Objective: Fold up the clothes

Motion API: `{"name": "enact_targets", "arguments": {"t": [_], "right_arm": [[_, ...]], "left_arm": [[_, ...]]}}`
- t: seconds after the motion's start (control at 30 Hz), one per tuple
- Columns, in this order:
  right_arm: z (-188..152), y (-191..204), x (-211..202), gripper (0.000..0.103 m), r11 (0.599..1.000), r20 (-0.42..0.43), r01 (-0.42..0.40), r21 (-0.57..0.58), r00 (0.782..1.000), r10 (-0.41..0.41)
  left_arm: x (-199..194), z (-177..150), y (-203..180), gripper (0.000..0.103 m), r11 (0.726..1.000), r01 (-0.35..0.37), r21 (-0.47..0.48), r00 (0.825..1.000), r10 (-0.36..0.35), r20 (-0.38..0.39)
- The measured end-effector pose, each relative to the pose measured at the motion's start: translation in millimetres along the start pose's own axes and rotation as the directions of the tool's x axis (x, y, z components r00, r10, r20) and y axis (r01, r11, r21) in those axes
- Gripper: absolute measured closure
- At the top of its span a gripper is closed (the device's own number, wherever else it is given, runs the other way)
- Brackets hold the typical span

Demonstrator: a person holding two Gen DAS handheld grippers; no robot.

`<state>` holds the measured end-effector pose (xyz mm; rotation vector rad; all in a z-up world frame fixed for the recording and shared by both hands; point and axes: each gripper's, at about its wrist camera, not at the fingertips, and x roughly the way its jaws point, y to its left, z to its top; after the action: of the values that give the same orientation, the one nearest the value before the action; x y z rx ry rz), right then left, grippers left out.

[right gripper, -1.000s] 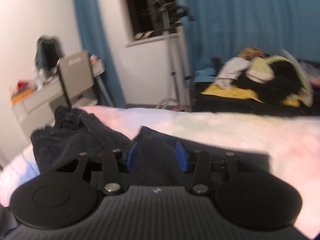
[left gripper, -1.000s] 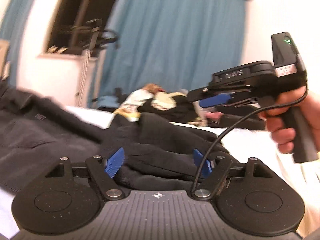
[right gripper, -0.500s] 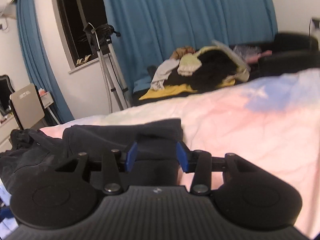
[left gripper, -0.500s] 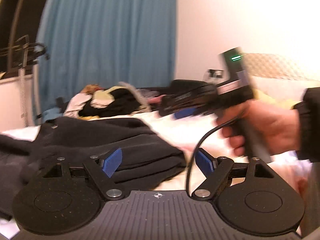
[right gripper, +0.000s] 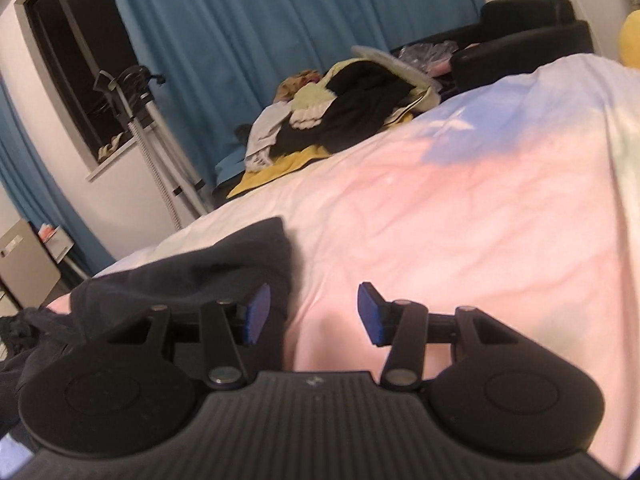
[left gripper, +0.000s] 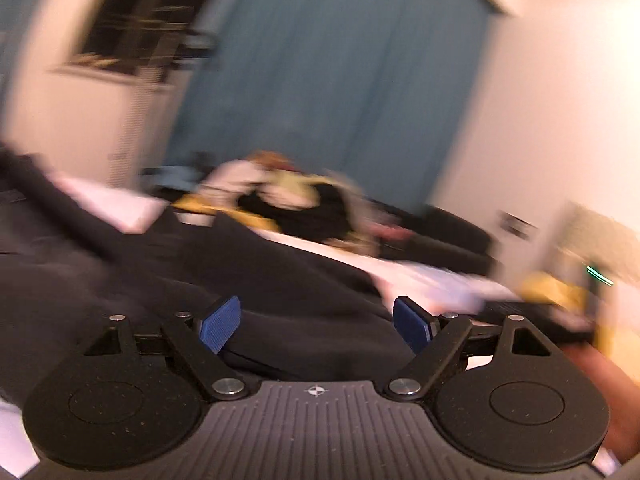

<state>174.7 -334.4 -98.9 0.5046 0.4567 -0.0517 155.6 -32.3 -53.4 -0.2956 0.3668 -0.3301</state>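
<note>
Two views look forward along hand-held grippers over a bed covered with a pale pink sheet.

In the left wrist view, which is badly blurred, the left gripper (left gripper: 316, 324) has its jaws wide apart with nothing clamped. A dark garment (left gripper: 168, 276) lies bunched on the bed; a thick fold of it sits between and just ahead of the jaws and spreads away to the left of them. Whether the blue pads touch the cloth cannot be told. Beyond the jaws, a pile of mixed clothes (left gripper: 296, 204) sits in front of a blue curtain (left gripper: 340, 92). To the right of the jaws a blurred dark shape with a small green light appears.

In the right wrist view, the right gripper (right gripper: 310, 312) has its jaws apart and holds nothing. The bare sheet (right gripper: 460, 216) lies between the jaws and ahead of them. The same dark garment (right gripper: 188, 276) lies to the left, its edge just beside the left blue pad (right gripper: 256, 318). Far ahead of the jaws is the pile of mixed clothes (right gripper: 340, 112), with a black armchair (right gripper: 524, 32) to its right and the blue curtain (right gripper: 280, 32) behind. A metal stand (right gripper: 156, 152) is far ahead to the left, below a dark window (right gripper: 80, 64).
</note>
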Motion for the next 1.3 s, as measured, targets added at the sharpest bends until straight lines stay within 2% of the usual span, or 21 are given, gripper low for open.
{"name": "enact_targets", "arguments": {"t": [0.03, 0.1, 0.13, 0.27, 0.3, 0.33, 0.37, 0.47, 0.5, 0.67, 0.77, 0.83, 0.9, 0.97, 1.03, 1.07, 1.1, 1.17, 1.2, 1.23, 1.3], "right_arm": [[-2.3, 2.5, 0.9, 0.052, 1.0, -0.009, -0.013, -0.001, 1.0, 0.013], [-6.6, 7.9, 0.7, 0.048, 0.999, -0.022, -0.031, -0.016, 0.999, 0.031], [-8.5, 10.7, -0.2, 0.042, 0.999, -0.027, -0.037, -0.024, 0.999, 0.037], [-12.4, 15.3, 7.5, 0.039, 0.997, -0.053, -0.082, -0.011, 0.995, 0.081], [-14.1, 15.1, 9.8, 0.037, 0.995, -0.063, -0.1, -0.002, 0.993, 0.1], [-16.8, 15.1, 12.1, 0.036, 0.992, -0.077, -0.125, 0.01, 0.989, 0.125], [-19.3, 14.3, 13.9, 0.036, 0.989, -0.091, -0.147, 0.033, 0.985, 0.149], [-26.2, 8.4, 20.3, 0.035, 0.964, -0.124, -0.217, 0.151, 0.964, 0.237], [-28.0, 6.6, 21.7, 0.031, 0.954, -0.129, -0.235, 0.188, 0.957, 0.261], [-34.4, 4.9, 22.7, 0.03, 0.945, -0.154, -0.245, 0.218, 0.947, 0.281], [-38.5, 6.7, 26.6, 0.027, 0.939, -0.162, -0.267, 0.216, 0.939, 0.304], [-39.1, 8.4, 31.8, 0.026, 0.927, -0.181, -0.287, 0.242, 0.925, 0.334], [-32.6, 12.5, 34.5, 0.024, 0.887, -0.186, -0.335, 0.318, 0.895, 0.405], [-20.4, 21.7, 24.5, 0.024, 0.852, -0.125, -0.428, 0.302, 0.868, 0.48], [-12.7, 26.1, 16.2, 0.025, 0.8, -0.052, -0.516, 0.307, 0.83, 0.555], [-12.2, 26.6, 16.2, 0.025, 0.794, -0.038, -0.519, 0.317, 0.829, 0.558], [-14.5, 26.0, 19.6, 0.025, 0.807, -0.048, -0.496, 0.321, 0.842, 0.537], [-21.9, 22.7, 30.0, 0.035, 0.844, -0.088, -0.425, 0.326, 0.875, 0.475], [-28.1, 18.4, 38.4, 0.059, 0.864, -0.122, -0.376, 0.334, 0.892, 0.436], [-32.8, 13.9, 45.3, 0.072, 0.868, -0.139, -0.354, 0.348, 0.896, 0.421], [-35.9, 8.8, 53.4, 0.081, 0.871, -0.154, -0.33, 0.363, 0.901, 0.405]], "left_arm": [[7.8, 1.3, 7.6, 0.025, 0.998, -0.061, -0.032, 0.998, 0.061, -0.013], [17.7, 1.8, 20.6, 0.025, 0.989, -0.121, -0.085, 0.992, 0.119, -0.037], [23.3, 0.6, 24.8, 0.026, 0.987, -0.131, -0.094, 0.99, 0.126, -0.054], [47.2, -2.3, 28.2, 0.027, 0.986, -0.144, -0.082, 0.986, 0.136, -0.098], [50.0, -1.9, 28.7, 0.033, 0.987, -0.142, -0.081, 0.986, 0.134, -0.095], [51.9, -0.2, 29.5, 0.057, 0.988, -0.134, -0.075, 0.987, 0.126, -0.101], [57.0, 0.7, 30.0, 0.072, 0.991, -0.116, -0.062, 0.986, 0.108, -0.124], [52.4, 5.8, 32.3, 0.076, 0.992, -0.119, -0.048, 0.983, 0.111, -0.149], [47.8, 8.8, 30.7, 0.076, 0.992, -0.124, -0.04, 0.983, 0.117, -0.143], [21.5, 25.2, 11.5, 0.077, 0.992, -0.123, 0.044, 0.988, 0.126, -0.089], [24.2, 14.0, 13.7, 0.077, 0.987, -0.141, 0.079, 0.981, 0.15, -0.124], [27.1, 5.6, 15.9, 0.077, 0.983, -0.153, 0.102, 0.974, 0.168, -0.15], [37.8, -4.9, 19.4, 0.077, 0.98, -0.171, 0.103, 0.965, 0.188, -0.184], [39.1, -7.3, 15.7, 0.077, 0.976, -0.18, 0.121, 0.963, 0.2, -0.181], [39.0, -8.2, 13.2, 0.076, 0.974, -0.184, 0.132, 0.962, 0.206, -0.178], [38.8, -8.3, 13.7, 0.076, 0.975, -0.182, 0.128, 0.963, 0.203, -0.179], [38.6, -8.4, 14.2, 0.076, 0.976, -0.18, 0.124, 0.963, 0.201, -0.18], [38.4, -9.0, 12.6, 0.075, 0.975, -0.181, 0.13, 0.963, 0.203, -0.179], [38.5, -9.6, 11.0, 0.074, 0.974, -0.182, 0.138, 0.963, 0.205, -0.176], [38.4, -10.2, 9.7, 0.074, 0.973, -0.179, 0.145, 0.964, 0.203, -0.173], [38.2, -11.1, 7.3, 0.071, 0.973, -0.165, 0.16, 0.968, 0.192, -0.165]]}}
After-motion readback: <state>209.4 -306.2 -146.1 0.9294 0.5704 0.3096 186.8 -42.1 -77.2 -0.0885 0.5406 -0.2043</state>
